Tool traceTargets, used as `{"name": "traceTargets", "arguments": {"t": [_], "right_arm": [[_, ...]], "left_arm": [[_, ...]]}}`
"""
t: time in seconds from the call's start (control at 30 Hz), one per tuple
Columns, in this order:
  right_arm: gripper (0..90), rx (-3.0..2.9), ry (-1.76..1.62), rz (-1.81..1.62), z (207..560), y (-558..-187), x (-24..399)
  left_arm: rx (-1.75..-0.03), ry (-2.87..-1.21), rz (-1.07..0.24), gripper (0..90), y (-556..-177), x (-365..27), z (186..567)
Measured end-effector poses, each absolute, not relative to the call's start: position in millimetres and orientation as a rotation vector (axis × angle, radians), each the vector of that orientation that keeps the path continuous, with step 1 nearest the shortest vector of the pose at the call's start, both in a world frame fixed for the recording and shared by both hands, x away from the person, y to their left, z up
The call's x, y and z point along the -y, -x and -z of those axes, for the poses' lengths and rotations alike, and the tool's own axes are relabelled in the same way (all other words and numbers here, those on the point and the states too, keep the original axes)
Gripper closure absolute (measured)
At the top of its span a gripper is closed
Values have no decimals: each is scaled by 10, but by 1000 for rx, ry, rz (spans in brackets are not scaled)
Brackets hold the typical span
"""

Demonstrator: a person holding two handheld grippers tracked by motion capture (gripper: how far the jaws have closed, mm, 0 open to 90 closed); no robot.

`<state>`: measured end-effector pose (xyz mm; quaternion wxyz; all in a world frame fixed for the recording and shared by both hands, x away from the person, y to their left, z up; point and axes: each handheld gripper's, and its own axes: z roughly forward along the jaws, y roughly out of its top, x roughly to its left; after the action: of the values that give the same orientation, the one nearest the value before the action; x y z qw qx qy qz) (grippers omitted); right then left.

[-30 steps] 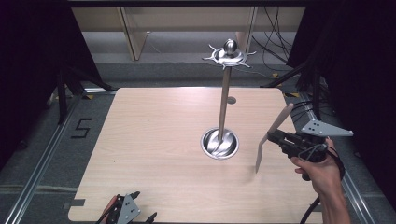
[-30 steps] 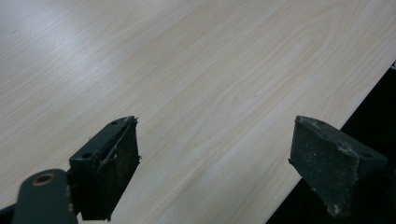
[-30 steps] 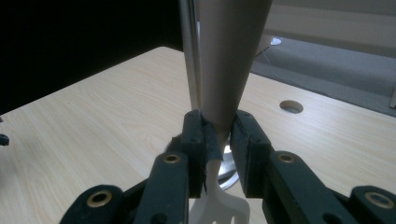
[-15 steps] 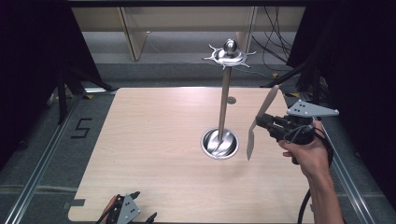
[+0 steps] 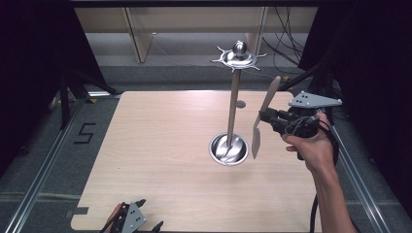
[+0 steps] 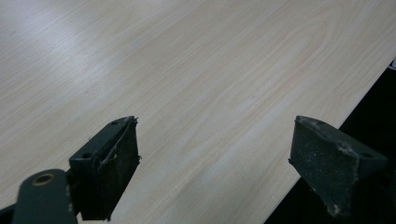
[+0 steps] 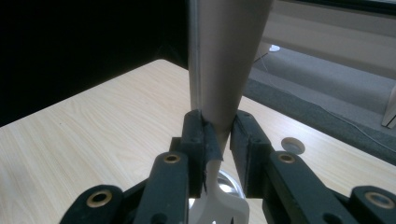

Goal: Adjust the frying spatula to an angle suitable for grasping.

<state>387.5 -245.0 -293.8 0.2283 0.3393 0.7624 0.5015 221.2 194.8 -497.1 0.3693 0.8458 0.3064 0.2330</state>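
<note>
Black jaws of your left gripper (image 6: 215, 172) stand spread wide with nothing between them, low over the pale wood tabletop (image 5: 160, 145) at its near edge; past the right jaw the board ends and dark floor begins. From above, that gripper (image 5: 130, 219) sits at the near left corner of the tabletop, grey plate up.

Your right gripper (image 5: 265, 118) is held up off the board on the right side, your right hand (image 5: 311, 148) wrapped around its body and the grey three-cornered plate on top. Its jaws are pinching a beige spatula (image 5: 262, 116) at the narrow neck where handle meets blade. In the right gripper view the jaws (image 7: 217, 140) press on that neck from both sides: the handle of the spatula (image 7: 229, 65) rises wide above them, and the pale blade hangs below, between the arms of the jaws. From above, the spatula stands nearly upright, slightly tilted, handle top leaning away from you, blade tip hanging clear of the tabletop.

Just beyond the jaws, to their far side, stands the steel utensil stand (image 5: 233, 104): a round dish base resting on the tabletop, a thin upright pole, and a spoked ring with a ball knob on top. The spatula is near the pole but apart from it.

Farther left, on the grey floor beside the tabletop, you can read a black digit "5" (image 5: 83, 132).
</note>
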Motion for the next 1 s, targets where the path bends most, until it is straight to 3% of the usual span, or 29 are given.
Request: {"name": "traceTargets", "arguments": {"t": [1.0], "right_arm": [[763, -2146, -944, -1280, 2712, -4012, 2176]], "left_arm": [[-781, -2161, -623, 148, -2201, -1950, 4964]]}}
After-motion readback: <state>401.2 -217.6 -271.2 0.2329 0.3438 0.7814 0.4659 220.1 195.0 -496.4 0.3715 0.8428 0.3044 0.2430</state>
